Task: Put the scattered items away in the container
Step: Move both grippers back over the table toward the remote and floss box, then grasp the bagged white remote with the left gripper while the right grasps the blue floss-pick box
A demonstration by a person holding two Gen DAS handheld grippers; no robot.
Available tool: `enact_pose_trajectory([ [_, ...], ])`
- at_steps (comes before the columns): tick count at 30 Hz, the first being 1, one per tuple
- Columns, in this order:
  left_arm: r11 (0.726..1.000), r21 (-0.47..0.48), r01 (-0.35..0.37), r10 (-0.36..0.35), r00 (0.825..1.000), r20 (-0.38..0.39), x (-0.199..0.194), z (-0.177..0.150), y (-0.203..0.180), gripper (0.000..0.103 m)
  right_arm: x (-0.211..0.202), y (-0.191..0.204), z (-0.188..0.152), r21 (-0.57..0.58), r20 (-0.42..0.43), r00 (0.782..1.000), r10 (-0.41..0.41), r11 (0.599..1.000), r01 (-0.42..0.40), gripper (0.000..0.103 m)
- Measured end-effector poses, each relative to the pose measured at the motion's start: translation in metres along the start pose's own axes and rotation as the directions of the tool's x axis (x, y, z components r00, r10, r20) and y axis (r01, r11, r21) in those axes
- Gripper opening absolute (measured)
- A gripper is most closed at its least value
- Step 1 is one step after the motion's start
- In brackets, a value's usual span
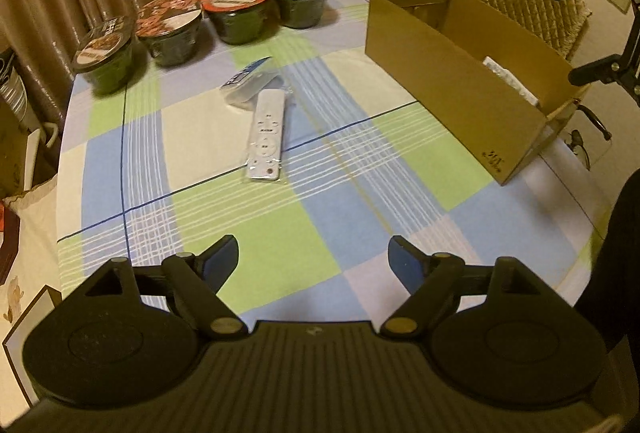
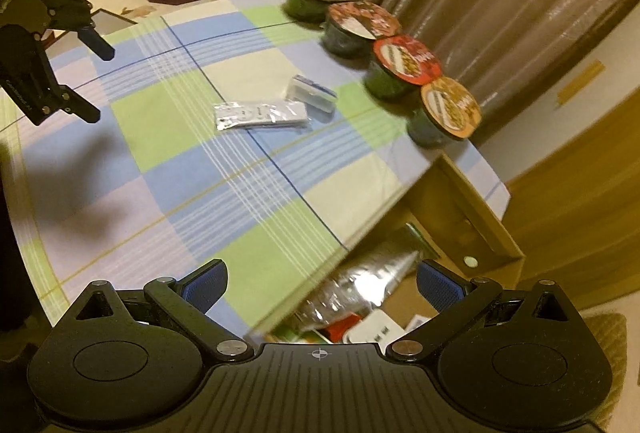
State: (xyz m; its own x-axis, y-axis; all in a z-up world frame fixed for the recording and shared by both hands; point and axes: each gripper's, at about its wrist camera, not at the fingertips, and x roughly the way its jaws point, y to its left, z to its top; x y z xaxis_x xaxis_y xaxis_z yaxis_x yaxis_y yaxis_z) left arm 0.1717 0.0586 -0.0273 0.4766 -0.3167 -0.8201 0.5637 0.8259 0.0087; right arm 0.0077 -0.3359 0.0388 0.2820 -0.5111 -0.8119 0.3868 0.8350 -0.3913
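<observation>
Our left tool (image 1: pixel 314 259) hangs over the near edge of the counter (image 1: pixel 224 225) with its blue-padded fingers (image 1: pixel 218 263) spread wide and nothing between them. Our right tool (image 2: pixel 320 285) is spread just as wide and also holds nothing; it hovers above the cardboard box (image 1: pixel 452 89), straddling the box's long wall, with one fingertip over the checked cloth and the other over the box's inside.

Looking down through the right tool, we see the box already holds a crinkled clear wrapper (image 2: pixel 352 293) and some small white and red packets (image 2: pixel 370 331), too blurred for us to tell apart. The box stands at the right edge of the counter, its long side running toward the far edge.

Out on the cloth, near the middle of the counter, lies a white remote control (image 1: pixel 266 135) sealed in a clear bag, its buttons facing up. Just beyond it, touching or overlapping the bag's far end, lies a small clear case with a blue label (image 1: pixel 246 81).

Along the far-left edge of the counter stand four instant noodle bowls (image 1: pixel 236 13) in a curved row, lids sealed, each just beside the next.
</observation>
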Motion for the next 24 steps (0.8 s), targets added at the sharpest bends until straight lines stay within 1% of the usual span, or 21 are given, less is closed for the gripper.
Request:
enact_pose_trajectory([
  [8,1.000,-0.005,0.008,-0.008,1.000,-0.009,0.024,0.004,0.012,0.080,0.027,0.008,0.023,-0.043,0.012,0.999,0.036,0.998,-0.036,0.103],
  [12,1.000,-0.003,0.010,-0.010,1.000,-0.005,0.042,0.013,0.019,0.080,0.043,0.006,0.036,-0.061,0.039,0.998,0.056,0.997,-0.053,0.103],
  [16,1.000,0.020,0.010,-0.010,1.000,0.003,0.064,0.027,0.025,0.080,0.065,0.005,0.050,-0.096,0.071,0.993,0.091,0.992,-0.084,0.103],
  [19,0.999,0.042,0.020,-0.020,1.000,0.011,0.084,0.036,0.028,0.080,0.086,0.007,0.061,-0.171,0.081,0.992,0.102,0.981,-0.087,0.103],
  [21,0.997,0.071,0.026,-0.026,1.000,0.007,0.099,0.043,0.031,0.080,0.100,0.009,0.067,-0.240,0.084,0.991,0.106,0.967,-0.083,0.103],
  [24,0.992,0.122,0.030,-0.029,1.000,-0.006,0.124,0.052,0.036,0.080,0.121,0.011,0.074,-0.360,0.097,0.989,0.116,0.930,-0.073,0.103],
])
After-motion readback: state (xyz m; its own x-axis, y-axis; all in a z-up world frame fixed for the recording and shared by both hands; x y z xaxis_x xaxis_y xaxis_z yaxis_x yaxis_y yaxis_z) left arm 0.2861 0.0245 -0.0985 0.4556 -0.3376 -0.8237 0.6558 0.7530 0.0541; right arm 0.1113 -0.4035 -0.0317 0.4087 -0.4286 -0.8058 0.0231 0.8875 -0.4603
